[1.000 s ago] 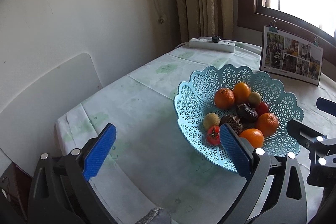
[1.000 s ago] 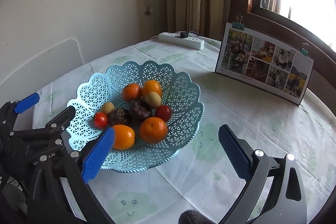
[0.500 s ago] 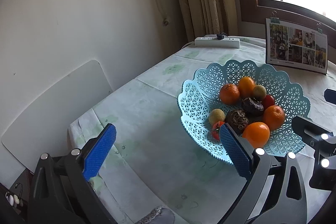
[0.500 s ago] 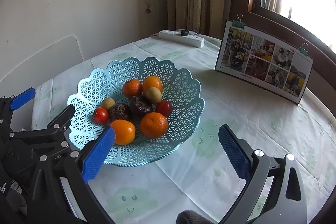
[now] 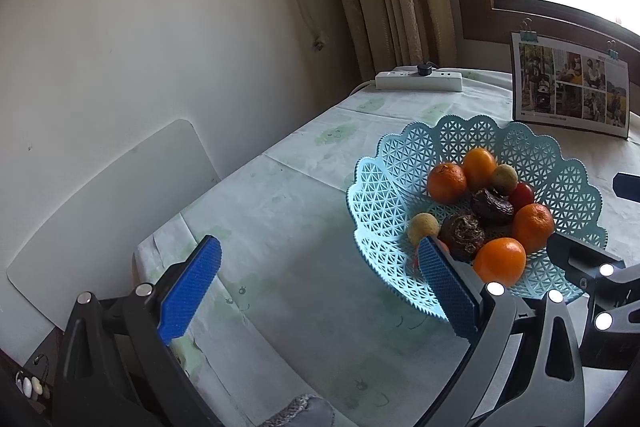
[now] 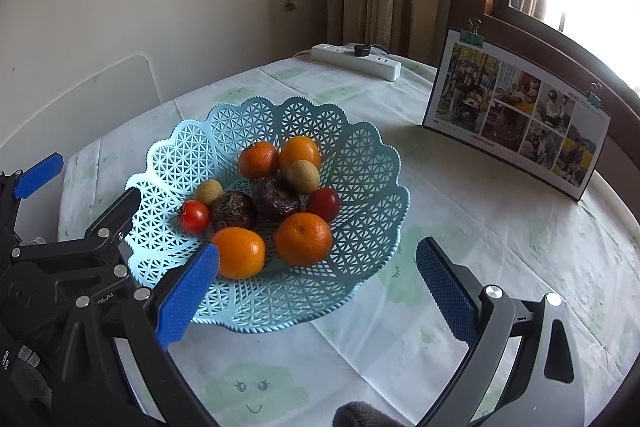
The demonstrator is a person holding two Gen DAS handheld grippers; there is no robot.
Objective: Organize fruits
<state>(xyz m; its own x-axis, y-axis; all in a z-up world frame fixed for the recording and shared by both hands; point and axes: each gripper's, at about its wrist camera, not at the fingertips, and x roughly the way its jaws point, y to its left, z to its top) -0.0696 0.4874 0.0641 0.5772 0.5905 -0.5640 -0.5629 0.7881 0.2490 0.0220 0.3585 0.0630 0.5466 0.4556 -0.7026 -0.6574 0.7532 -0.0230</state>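
A light blue lattice basket (image 6: 360, 163) (image 5: 384, 183) stands on the table and holds several oranges (image 6: 303, 238), two dark wrinkled fruits (image 6: 276, 197), two pale round fruits, a tomato (image 6: 194, 215) and a dark red fruit (image 6: 325, 203). My right gripper (image 6: 318, 259) is open, held just before the basket's near rim, its left pad in front of one orange (image 6: 240, 251). My left gripper (image 5: 320, 259) is open over bare tablecloth to the left of the basket, empty. Its right pad hides part of the tomato.
A photo collage card (image 6: 516, 115) with binder clips leans below the window at the back right. A white power strip (image 6: 356, 61) lies by the curtain. A white chair back (image 5: 100, 203) stands at the table's left edge. The tablecloth (image 6: 480, 227) is pale green.
Both grippers have drawn back and tilted slightly; in the left wrist view the basket has shifted right and farther off. Both stay open and nothing was picked up.
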